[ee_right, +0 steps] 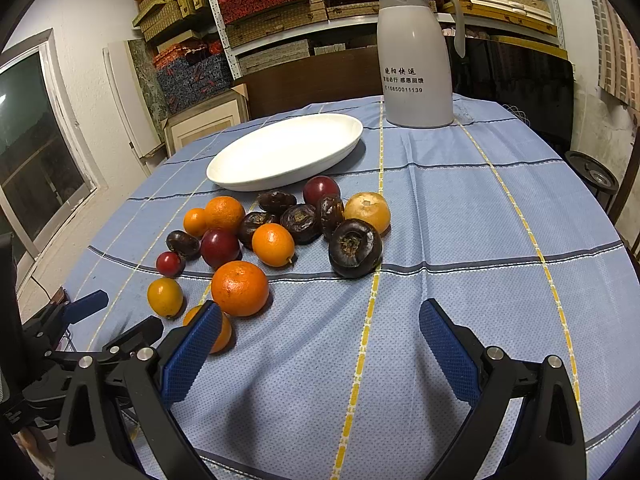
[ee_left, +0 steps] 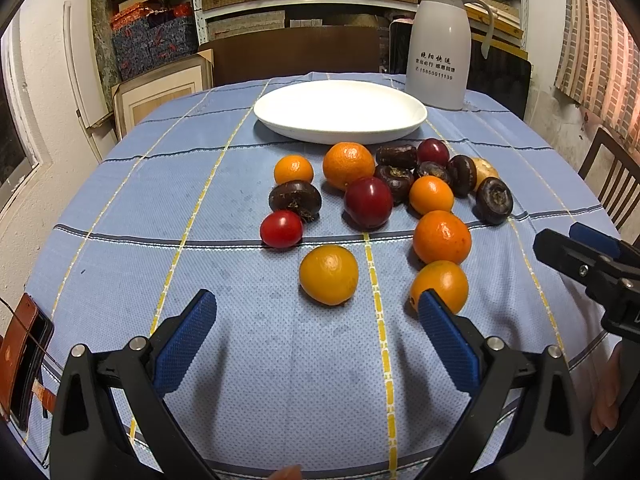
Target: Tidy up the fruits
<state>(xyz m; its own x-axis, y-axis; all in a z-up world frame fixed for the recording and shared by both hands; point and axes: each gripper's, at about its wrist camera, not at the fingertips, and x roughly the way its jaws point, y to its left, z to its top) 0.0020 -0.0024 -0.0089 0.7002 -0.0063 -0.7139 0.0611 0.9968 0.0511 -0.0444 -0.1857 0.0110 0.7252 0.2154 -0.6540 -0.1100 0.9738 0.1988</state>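
Several fruits lie loose on the blue checked tablecloth (ee_left: 280,360): oranges such as one (ee_left: 329,275) nearest my left gripper, red plums (ee_left: 368,202), a small red fruit (ee_left: 281,229) and dark water chestnuts (ee_left: 295,199). An empty white oval plate (ee_left: 340,110) sits behind them, also in the right wrist view (ee_right: 286,152). My left gripper (ee_left: 316,308) is open and empty, just short of the oranges. My right gripper (ee_right: 320,320) is open and empty, right of an orange (ee_right: 240,288) and before a big chestnut (ee_right: 355,248).
A white thermos jug (ee_left: 438,46) stands at the back right of the table, also in the right wrist view (ee_right: 416,56). A phone in a brown case (ee_left: 20,356) lies at the left edge. Shelves of boxes and a chair (ee_left: 612,184) surround the table.
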